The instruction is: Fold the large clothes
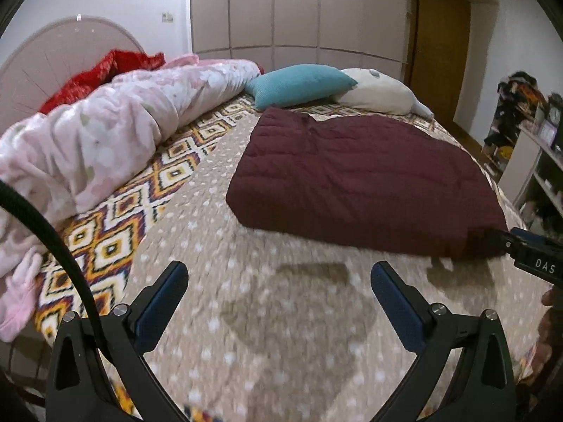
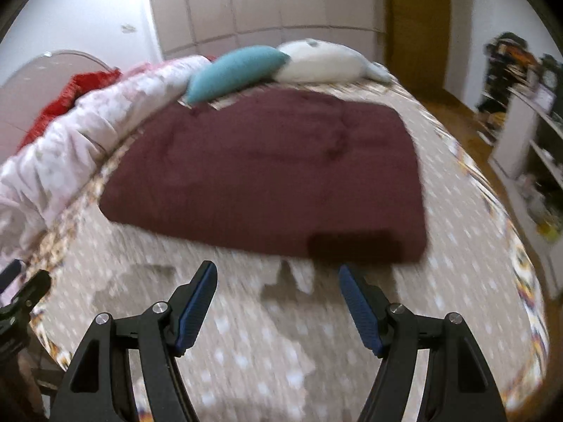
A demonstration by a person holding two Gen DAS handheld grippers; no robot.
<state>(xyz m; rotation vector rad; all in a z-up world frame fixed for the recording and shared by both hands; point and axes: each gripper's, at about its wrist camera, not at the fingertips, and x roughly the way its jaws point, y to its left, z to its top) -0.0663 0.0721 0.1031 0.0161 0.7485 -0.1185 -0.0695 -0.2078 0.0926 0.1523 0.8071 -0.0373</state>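
A folded maroon blanket [image 1: 352,179] lies on the bed [image 1: 281,316]; the left gripper [image 1: 279,281] and right gripper [image 2: 278,281] hover with fingers spread wide, holding nothing.

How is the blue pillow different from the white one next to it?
The blue pillow is teal and has pointed corners; the white pillow is cream and rounded, with a small grey spot on top. The blue pillow leans over the white pillow's edge. Both lie at the far end of the bed, behind the maroon garment.
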